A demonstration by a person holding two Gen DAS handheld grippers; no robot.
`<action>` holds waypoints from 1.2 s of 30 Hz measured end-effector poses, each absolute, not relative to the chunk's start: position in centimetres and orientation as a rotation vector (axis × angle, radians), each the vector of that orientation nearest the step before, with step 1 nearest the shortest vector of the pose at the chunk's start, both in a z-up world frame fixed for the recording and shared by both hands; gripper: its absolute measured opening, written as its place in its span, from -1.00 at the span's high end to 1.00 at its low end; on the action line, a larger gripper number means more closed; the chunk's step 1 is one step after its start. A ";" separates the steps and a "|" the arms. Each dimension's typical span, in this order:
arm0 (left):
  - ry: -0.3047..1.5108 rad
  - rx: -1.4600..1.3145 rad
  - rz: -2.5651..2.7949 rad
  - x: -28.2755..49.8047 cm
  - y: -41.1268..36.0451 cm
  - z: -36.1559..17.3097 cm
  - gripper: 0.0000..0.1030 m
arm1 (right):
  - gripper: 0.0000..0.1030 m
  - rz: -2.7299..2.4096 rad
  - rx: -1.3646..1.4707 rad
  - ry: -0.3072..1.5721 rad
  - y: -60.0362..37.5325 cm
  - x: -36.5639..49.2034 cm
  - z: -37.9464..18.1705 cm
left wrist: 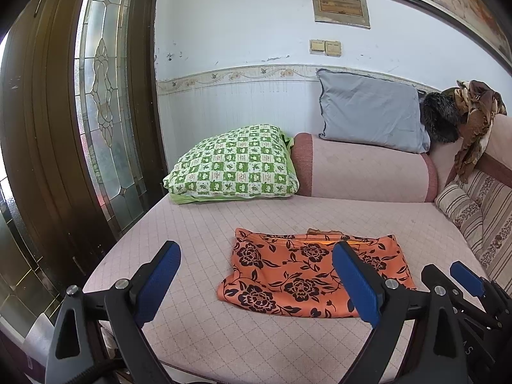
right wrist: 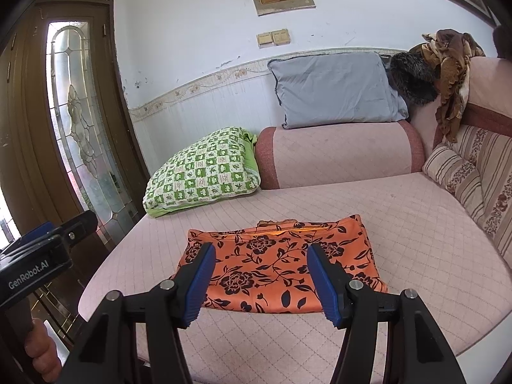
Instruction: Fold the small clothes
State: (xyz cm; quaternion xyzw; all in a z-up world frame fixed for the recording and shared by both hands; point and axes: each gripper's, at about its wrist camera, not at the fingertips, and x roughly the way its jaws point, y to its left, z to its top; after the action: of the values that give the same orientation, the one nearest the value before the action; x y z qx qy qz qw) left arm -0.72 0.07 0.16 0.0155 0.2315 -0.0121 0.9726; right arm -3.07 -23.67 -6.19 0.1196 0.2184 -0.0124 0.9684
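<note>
A folded orange garment with black flowers (left wrist: 288, 278) lies flat on the pink quilted sofa seat (left wrist: 198, 224). A lighter inner edge shows along its far side. My left gripper (left wrist: 256, 249) hovers over the seat near the garment's left part, jaws wide apart, nothing between the blue pads. The right gripper (left wrist: 448, 272) shows at the lower right edge of that view. In the right wrist view the garment (right wrist: 275, 262) lies straight ahead, and my right gripper (right wrist: 260, 248) stands open above its near edge, not touching the cloth. The left gripper (right wrist: 64, 227) is at the left.
A green checked pillow (left wrist: 233, 166) lies at the seat's far left. A grey pillow (left wrist: 368, 112) rests on the pink bolster (left wrist: 361, 169). A striped cushion (right wrist: 454, 172) and brown cloth (right wrist: 448, 64) are on the right. A wooden door with glass (left wrist: 105, 112) stands left. A hand (right wrist: 41, 355) grips the left handle.
</note>
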 end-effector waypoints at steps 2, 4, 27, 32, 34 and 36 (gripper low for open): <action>0.466 0.031 -0.023 -0.8 0.1 0.2 -0.86 | -0.22 -0.028 0.244 0.441 -23.7 -3.2 -6.2; 0.465 0.028 -0.023 -0.8 0.2 0.2 -0.86 | -0.23 -0.029 0.246 0.440 -23.7 -3.2 -6.1; 0.459 0.024 -0.022 -1.2 0.3 0.8 -0.86 | -0.23 -0.029 0.265 0.422 -23.9 -3.7 -5.6; 0.456 0.024 -0.023 -1.1 0.3 0.9 -0.86 | -0.23 -0.034 0.270 0.418 -24.0 -3.7 -5.4; 0.454 0.022 -0.021 -1.1 0.4 0.9 -0.86 | -0.23 -0.035 0.270 0.418 -24.0 -3.7 -5.4; 0.455 0.021 -0.024 -1.1 0.4 1.0 -0.86 | -0.22 -0.034 0.270 0.417 -24.0 -3.8 -5.3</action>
State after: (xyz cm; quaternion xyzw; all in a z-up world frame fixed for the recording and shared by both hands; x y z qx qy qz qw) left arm -1.12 0.40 1.03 0.0106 0.2254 -0.0117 0.9741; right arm -3.76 -24.00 -5.34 0.1334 0.2065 -0.0169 0.9692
